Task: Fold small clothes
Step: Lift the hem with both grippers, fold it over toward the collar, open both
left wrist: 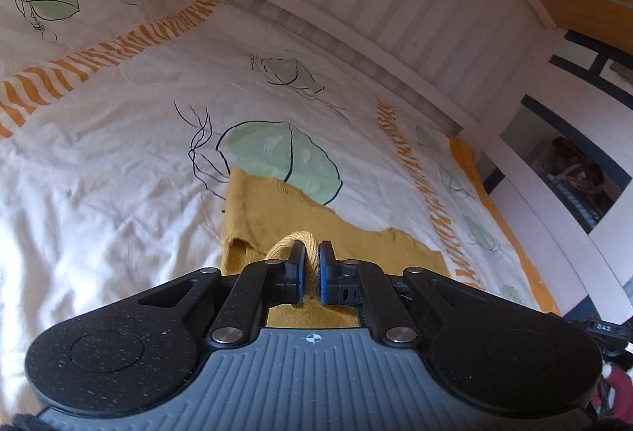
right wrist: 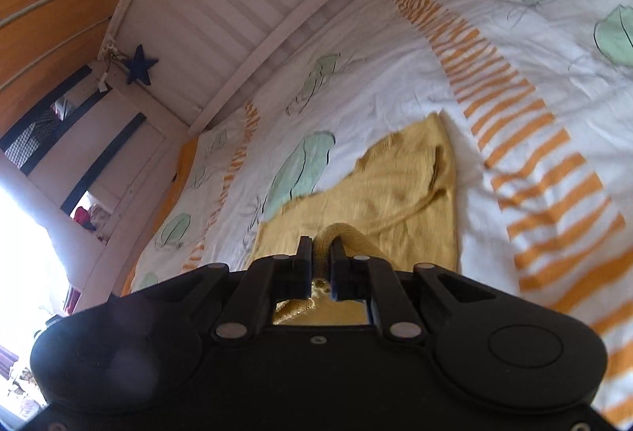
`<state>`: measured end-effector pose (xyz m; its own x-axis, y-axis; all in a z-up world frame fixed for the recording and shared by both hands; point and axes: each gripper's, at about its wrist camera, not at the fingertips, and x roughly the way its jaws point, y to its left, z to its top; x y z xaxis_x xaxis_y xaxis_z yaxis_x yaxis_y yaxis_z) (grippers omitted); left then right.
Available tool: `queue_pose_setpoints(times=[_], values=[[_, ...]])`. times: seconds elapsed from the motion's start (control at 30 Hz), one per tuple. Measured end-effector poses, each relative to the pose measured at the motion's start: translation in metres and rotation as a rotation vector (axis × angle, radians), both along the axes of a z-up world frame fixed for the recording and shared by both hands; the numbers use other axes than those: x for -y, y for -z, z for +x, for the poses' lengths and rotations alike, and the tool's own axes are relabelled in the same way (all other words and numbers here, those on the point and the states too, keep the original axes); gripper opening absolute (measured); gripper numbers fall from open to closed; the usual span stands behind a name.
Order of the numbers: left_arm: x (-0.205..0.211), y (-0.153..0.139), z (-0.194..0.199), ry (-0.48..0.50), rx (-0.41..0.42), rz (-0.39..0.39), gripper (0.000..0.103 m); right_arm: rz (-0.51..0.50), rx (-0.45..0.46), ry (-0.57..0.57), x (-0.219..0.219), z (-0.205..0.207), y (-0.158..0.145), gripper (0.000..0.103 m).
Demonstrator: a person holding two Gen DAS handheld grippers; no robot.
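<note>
Fingers of left gripper (left wrist: 312,253) and right gripper (right wrist: 320,249) each pinch the mustard garment's (left wrist: 277,209) folded edge.

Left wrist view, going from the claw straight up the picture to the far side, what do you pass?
Left claw shut on the mustard garment → green leaf print on the duvet → white slatted bed rail.

The only lettering I can read is "DAS", in pale capitals on a small black object (left wrist: 604,328) at the far right edge of my left wrist view, just right of the left hand-held gripper (left wrist: 312,259). My right wrist view shows no legible text.
</note>
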<state>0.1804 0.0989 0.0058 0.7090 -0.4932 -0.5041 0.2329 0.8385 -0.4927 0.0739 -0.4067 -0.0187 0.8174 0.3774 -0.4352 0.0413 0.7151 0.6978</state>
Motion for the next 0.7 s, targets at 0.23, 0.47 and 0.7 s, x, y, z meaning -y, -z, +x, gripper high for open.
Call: queue_pose_setpoints(times=[0.23,0.47,0.7], values=[[0.013,0.005,0.051,-0.032,0.027,0.006,0.007,-0.004,0.012,0.073,0.020,0.050,0.013,0.016],[0.018,0.022,0.105,-0.107,0.015,0.009,0.002,-0.017,-0.016,0.100,0.032,0.106,0.042,0.016],[0.032,0.043,0.116,0.016,0.008,0.113,0.003,-0.042,-0.059,0.108,0.036,0.143,0.067,0.016]])
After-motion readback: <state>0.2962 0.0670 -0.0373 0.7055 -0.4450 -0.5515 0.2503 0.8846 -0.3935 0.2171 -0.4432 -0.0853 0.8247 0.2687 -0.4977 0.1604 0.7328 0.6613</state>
